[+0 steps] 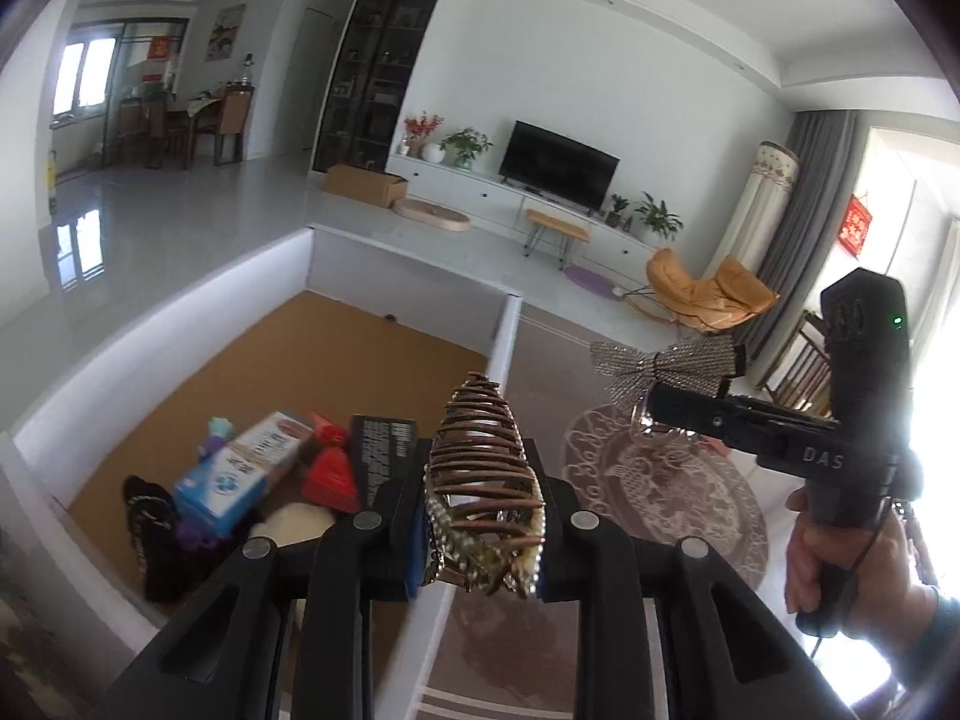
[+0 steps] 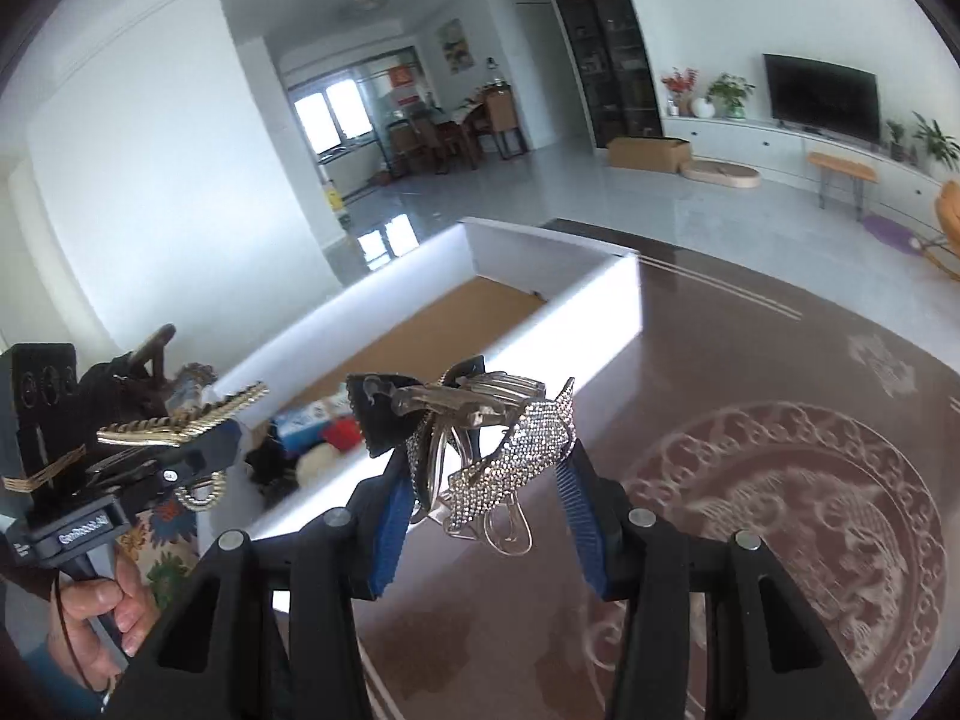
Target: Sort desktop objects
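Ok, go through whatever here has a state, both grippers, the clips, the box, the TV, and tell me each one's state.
Left gripper: shut on the bronze claw clip, held in the air.
Right gripper: shut on the rhinestone bow clip, held in the air.
White box: open-topped, partly filled at the near end.
TV: screen dark.
Green light on the right gripper's handle: lit.

Bronze-brown hair claw (image 1: pixel 483 468) with pearly trim. Silver rhinestone bow clip (image 2: pixel 516 450). White-walled box (image 1: pixel 180 324), tan floor; maroon rug (image 2: pixel 780 510) with pale dragon medallion.

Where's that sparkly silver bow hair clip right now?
The sparkly bow clip is held up in the right gripper, above the brown patterned table, just right of the white box; the left wrist view shows it too.
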Action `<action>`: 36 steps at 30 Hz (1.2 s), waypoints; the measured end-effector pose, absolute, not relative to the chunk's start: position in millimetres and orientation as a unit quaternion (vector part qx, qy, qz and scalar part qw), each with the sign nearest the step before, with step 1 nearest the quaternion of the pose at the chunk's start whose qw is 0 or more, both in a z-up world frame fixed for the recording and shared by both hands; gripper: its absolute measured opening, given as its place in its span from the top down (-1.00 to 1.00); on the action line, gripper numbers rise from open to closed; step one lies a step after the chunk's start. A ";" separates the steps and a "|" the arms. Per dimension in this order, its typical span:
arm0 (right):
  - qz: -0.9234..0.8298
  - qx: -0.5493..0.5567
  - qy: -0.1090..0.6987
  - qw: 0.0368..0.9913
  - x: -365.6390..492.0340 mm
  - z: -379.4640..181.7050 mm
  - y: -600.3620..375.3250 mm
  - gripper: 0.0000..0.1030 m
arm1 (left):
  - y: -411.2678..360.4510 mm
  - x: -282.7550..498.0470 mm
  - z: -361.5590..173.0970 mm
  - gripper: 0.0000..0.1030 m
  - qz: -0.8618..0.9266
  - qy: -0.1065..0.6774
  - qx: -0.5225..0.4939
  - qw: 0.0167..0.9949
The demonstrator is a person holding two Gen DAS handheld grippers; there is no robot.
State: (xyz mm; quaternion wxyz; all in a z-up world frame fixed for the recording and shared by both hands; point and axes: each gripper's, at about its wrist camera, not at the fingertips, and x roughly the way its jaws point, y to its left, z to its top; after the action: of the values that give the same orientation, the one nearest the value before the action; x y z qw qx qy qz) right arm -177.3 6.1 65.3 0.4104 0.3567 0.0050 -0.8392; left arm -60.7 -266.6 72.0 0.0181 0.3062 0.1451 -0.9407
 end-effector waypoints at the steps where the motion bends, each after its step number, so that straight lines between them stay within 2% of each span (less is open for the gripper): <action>1: -0.832 0.357 0.009 0.425 -178.8 69.1 -17.3 0.08 | -282.6 -68.1 67.8 0.52 -0.937 0.138 0.318 0.039; 5: -0.795 0.376 0.043 0.474 -171.2 64.3 -108.8 0.08 | -343.2 -82.9 41.1 0.52 -0.911 0.147 0.373 0.093; 9: -0.749 0.413 0.098 0.508 -147.7 37.0 -176.2 0.07 | -377.8 -95.4 9.6 0.49 -0.882 0.175 0.421 0.121; 10: -0.738 0.427 0.120 0.509 -142.9 28.1 -189.6 0.06 | -382.0 -98.1 3.8 0.41 -0.876 0.179 0.430 0.126; 11: -0.729 0.440 0.141 0.505 -138.6 18.4 -199.9 0.03 | -385.5 -99.6 -0.3 0.19 -0.871 0.184 0.435 0.131; 12: -0.722 0.452 0.161 0.498 -136.2 10.0 -207.6 -0.11 | -387.6 -99.3 -1.9 0.02 -0.870 0.189 0.435 0.133; 13: -0.718 0.461 0.174 0.492 -135.7 4.1 -212.2 -0.23 | -389.6 -96.0 -1.9 -0.35 -0.871 0.193 0.430 0.136; 14: -0.719 0.462 0.181 0.487 -135.3 1.8 -211.8 -0.48 | -390.9 -91.9 0.2 -0.54 -0.875 0.194 0.421 0.141; 15: -0.724 0.458 0.183 0.483 -136.3 1.7 -208.0 -0.67 | -391.3 -87.6 3.5 -0.58 -0.879 0.192 0.410 0.148; 21: -0.765 0.434 0.159 0.449 -157.8 31.7 -173.1 -0.76 | -377.0 -61.0 33.4 -0.70 -0.891 0.187 0.365 0.194; 24: -0.787 0.431 0.133 0.422 -167.9 48.8 -157.3 -0.88 | -364.9 -50.5 45.6 -0.74 -0.899 0.200 0.348 0.173; 25: -0.793 0.429 0.126 0.414 -172.2 52.4 -154.1 -0.89 | -358.8 -49.9 47.5 -0.95 -0.897 0.195 0.357 0.172; 26: -0.796 0.430 0.121 0.409 -173.5 56.2 -151.3 -0.89 | -352.3 -49.1 48.8 -1.00 -0.895 0.186 0.365 0.177; 30: -0.799 0.432 0.116 0.403 -168.2 66.5 -152.2 -0.89 | -329.3 -32.1 61.4 -1.00 -0.906 0.156 0.337 0.205; 36: -0.802 0.409 0.160 0.405 -149.3 77.6 -160.5 -0.89 | -312.4 -23.0 71.3 -1.00 -0.896 0.104 0.339 0.267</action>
State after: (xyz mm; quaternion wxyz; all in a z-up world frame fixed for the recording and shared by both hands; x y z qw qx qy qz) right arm -149.3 -160.5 77.6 0.4054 0.4095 0.1595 -0.8016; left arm -23.0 -312.4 71.3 0.2668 0.3391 0.1039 -0.8961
